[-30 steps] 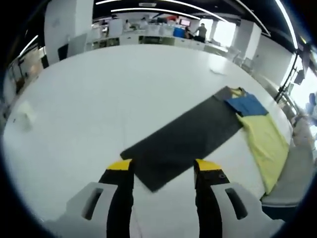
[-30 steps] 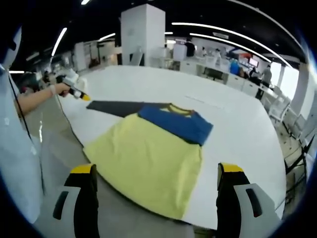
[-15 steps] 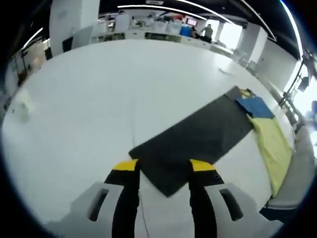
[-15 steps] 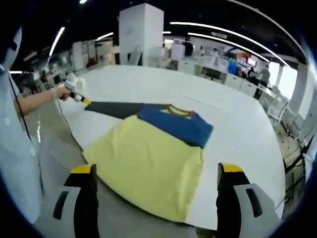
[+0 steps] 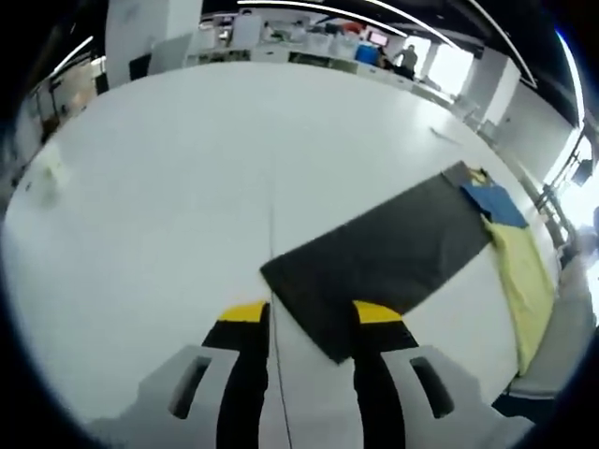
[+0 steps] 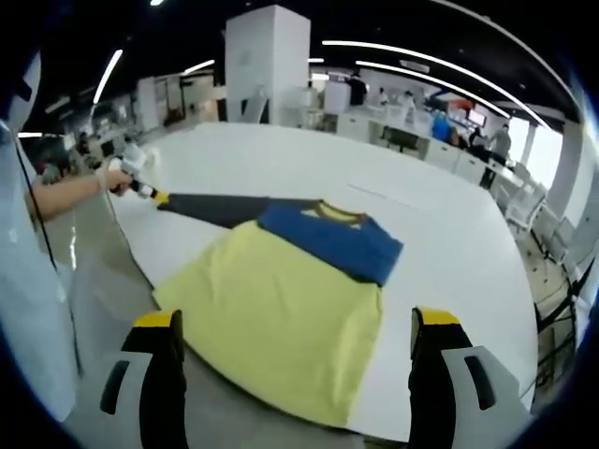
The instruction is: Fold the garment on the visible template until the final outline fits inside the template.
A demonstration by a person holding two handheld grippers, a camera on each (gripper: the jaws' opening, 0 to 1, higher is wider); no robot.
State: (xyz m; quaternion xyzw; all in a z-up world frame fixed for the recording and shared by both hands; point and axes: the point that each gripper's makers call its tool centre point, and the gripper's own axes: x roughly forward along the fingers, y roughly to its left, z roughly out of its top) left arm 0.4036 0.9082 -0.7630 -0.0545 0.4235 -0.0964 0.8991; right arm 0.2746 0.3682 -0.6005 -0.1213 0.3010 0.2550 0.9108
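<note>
White and broad, the bench (image 5: 187,168) runs through an open office hall with ceiling strip lights, a white pillar and desks far behind.

Compared with a second ago, the left gripper view has drawn closer to the dark template (image 5: 384,257): its near corner, which lay just past the jaw tips, now sits between the two yellow-tipped jaws of the left hand-held gripper (image 5: 299,313). Those jaws have also narrowed slightly and stand apart, released, with nothing gripped. In the right gripper view the scene is almost the same; the person's arm at the far left has dropped a little toward the template's end.

Whether the left jaws touch the template or hover over it cannot be told. The garment's (image 6: 281,299) near hem droops over the bench's edge, and much of the template is hidden beneath the garment. The left hand-held gripper (image 6: 138,178) appears small and blurred at the template's (image 6: 211,206) far left end.

The garment, yellow with a blue upper part, lies flat on the right end of the template, seen at the far right in the left gripper view (image 5: 519,271). The right hand-held gripper (image 6: 295,332) is wide open and empty, its jaws straddling the garment's near hem, which lies just ahead between them.
</note>
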